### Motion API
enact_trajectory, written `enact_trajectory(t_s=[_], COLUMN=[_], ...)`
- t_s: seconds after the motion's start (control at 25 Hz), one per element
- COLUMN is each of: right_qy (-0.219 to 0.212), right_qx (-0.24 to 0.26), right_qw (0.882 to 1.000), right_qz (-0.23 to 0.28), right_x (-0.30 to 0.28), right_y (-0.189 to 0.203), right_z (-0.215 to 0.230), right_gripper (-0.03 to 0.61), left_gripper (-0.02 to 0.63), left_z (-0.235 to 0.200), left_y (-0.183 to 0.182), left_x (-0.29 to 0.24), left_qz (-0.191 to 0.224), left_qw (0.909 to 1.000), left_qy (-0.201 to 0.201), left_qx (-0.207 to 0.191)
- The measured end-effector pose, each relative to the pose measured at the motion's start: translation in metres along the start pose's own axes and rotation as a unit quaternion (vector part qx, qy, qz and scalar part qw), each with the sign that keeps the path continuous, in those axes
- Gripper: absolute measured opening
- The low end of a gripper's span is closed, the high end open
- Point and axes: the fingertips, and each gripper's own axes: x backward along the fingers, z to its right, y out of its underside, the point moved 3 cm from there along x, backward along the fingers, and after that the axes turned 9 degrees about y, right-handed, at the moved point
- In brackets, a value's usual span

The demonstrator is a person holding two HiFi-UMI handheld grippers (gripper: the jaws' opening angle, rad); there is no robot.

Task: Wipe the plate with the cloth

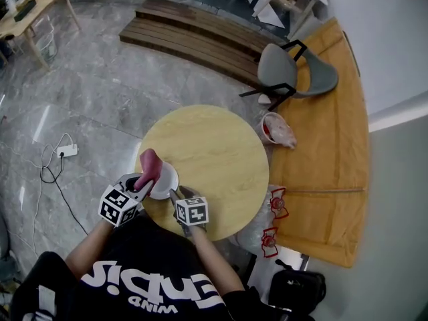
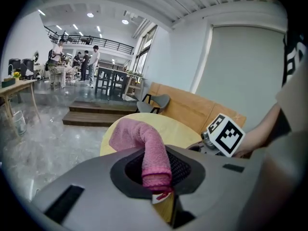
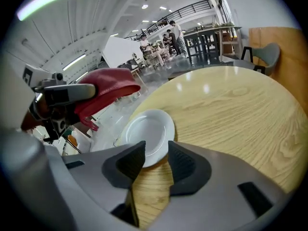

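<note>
Left tool (image 2: 158,183): lower left of the head view, over the near-left edge of the round desk (image 1: 221,159). Its jaws are clamped on one end of the pink cloth (image 2: 139,136).

Cloth: bunched into a long roll. Its long axis runs out of the jaws and away from the person, towards the top of the head view. In the left gripper view the free end bends over and droops to the left. The cloth hangs above the left rim of the plate (image 3: 147,134); whether they touch cannot be told.

Plate: white, round, lying flat and face up on the desk, close to its lower-left edge.

Right tool (image 3: 157,160): just right of the plate in the head view, pointing up-frame and to the left. Its jaws stand wide apart. The plate's near rim shows in the gap between them, and neither pad presses on it.
</note>
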Motion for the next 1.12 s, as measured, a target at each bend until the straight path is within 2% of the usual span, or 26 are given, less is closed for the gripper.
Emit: enact_trajectory(t_s=[0.2, 0.32, 0.52, 0.88, 1.12], right_qy=[0.01, 0.012, 0.028, 0.047, 0.056], right_qx=[0.001, -0.01, -0.022, -0.036, -0.046], right_qw=[1.0, 0.999, 0.999, 0.997, 0.996], right_qz=[-0.026, -0.034, -0.037, -0.041, -0.043], right_x=[-0.017, -0.023, -0.031, -0.035, -0.036], right_y=[0.003, 0.003, 0.002, 0.005, 0.004], right_z=[0.003, 0.004, 0.007, 0.011, 0.013], right_gripper=[0.132, 0.132, 0.13, 0.127, 0.121], left_gripper=[0.052, 0.052, 0.051, 0.051, 0.051], left_z=[-0.016, -0.02, -0.016, -0.018, -0.008], left_y=[0.01, 0.018, 0.021, 0.037, 0.048], left_x=[-0.004, -0.012, -0.035, -0.074, -0.097], left_qz=[-0.015, -0.033, -0.061, -0.111, -0.137], left_qw=[0.9999, 0.9991, 0.9955, 0.9872, 0.9797], left_qy=[0.007, 0.025, 0.072, 0.114, 0.146], left_qx=[0.002, -0.011, -0.006, -0.018, 0.012])
